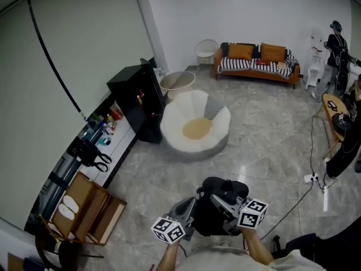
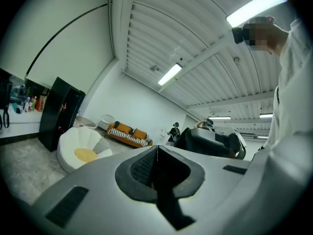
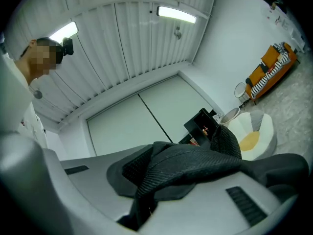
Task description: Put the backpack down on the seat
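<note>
Toward twelve o'clock, with right gripper [image 3: 146, 182] clamped on the backpack [image 1: 225, 186] strap [image 3: 190, 165] and left gripper [image 2: 156, 166] shut empty, lower gently onto the seat [image 1: 174, 123].

A black cabinet [image 1: 138, 97] stands against the pale left wall [image 1: 84, 44] on a grey marble-look floor [image 1: 265, 134]. Beside the cabinet, nearer the camera, runs a white counter [image 1: 121, 143] crowded with bottles, and past its end sit open wooden boxes [image 1: 90, 208]. Just behind the cabinet is a round beige tub [image 1: 177, 82]. Well across the room from it, an orange sofa [image 1: 254, 65] lines the white far wall. Strip lights [image 2: 170, 74] glow on the ribbed ceiling.
</note>
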A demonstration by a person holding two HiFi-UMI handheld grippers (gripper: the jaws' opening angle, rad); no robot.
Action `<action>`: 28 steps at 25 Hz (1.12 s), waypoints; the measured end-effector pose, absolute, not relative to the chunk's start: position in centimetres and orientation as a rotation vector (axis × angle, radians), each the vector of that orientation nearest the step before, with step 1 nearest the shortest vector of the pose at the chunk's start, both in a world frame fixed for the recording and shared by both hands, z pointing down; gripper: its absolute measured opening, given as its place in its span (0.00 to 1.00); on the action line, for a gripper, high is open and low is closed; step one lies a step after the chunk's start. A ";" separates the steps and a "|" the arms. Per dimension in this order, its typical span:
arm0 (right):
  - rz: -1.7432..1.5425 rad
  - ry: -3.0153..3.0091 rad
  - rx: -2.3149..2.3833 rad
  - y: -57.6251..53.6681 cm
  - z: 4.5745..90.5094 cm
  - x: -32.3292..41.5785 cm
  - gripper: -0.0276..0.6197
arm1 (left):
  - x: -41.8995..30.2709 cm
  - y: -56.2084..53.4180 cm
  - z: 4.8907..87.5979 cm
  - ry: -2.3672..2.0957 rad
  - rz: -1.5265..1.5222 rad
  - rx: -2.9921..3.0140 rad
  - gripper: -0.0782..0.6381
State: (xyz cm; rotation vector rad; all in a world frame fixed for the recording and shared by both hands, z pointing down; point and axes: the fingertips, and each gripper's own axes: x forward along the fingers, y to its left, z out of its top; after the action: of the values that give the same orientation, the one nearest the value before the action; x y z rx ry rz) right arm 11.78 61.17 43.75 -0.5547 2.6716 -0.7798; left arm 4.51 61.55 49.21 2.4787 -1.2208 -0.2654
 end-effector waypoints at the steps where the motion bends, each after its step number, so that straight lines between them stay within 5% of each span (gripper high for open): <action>1: -0.776 2.677 -0.545 61.3 43.7 12.2 0.11 | 5.0 61.6 49.3 -1.223 -0.267 2.476 0.15; 28: -0.876 2.656 -0.522 55.8 47.1 17.3 0.10 | 11.0 56.0 53.0 -1.188 -0.255 2.419 0.15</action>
State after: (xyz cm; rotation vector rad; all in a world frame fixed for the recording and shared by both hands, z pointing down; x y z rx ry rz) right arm 17.32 55.78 47.10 -0.5220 2.6564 -0.8762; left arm 10.98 56.03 53.00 2.4195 -1.1884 -0.2553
